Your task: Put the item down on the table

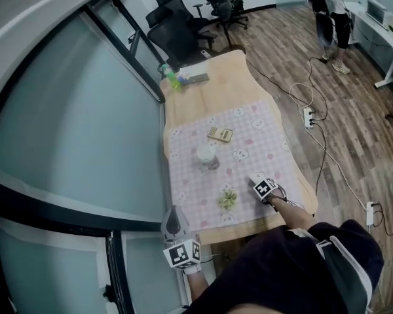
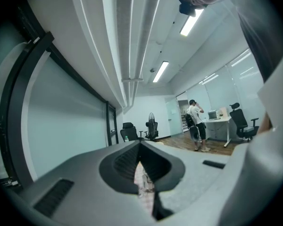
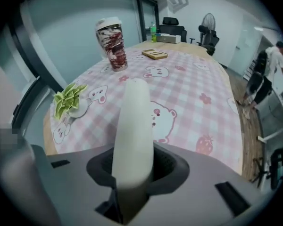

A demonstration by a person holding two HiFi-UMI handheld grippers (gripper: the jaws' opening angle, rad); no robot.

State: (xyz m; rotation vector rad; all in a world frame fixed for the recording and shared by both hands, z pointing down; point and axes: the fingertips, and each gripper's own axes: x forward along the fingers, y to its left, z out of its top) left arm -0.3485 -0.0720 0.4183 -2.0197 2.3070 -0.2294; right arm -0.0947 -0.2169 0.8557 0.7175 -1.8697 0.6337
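A smooth cream-white oblong item (image 3: 134, 126) stands between the jaws of my right gripper (image 3: 132, 171), which is shut on it. The gripper points steeply down over the pink checked tablecloth (image 3: 193, 93). In the head view the right gripper (image 1: 259, 179) is low over the near right part of the cloth (image 1: 249, 126), by the table's front edge. My left gripper (image 1: 174, 222) hangs off the near left corner of the wooden table (image 1: 223, 90). Its jaws point level along the table, meet at the tips and hold nothing.
On the cloth are a red-patterned cup (image 1: 205, 156), a small green plant (image 1: 227, 199) left of the right gripper, and a tan flat book (image 1: 220, 134). A green bottle (image 1: 172, 77) and grey box (image 1: 198, 78) sit at the far end. A glass wall runs along the left.
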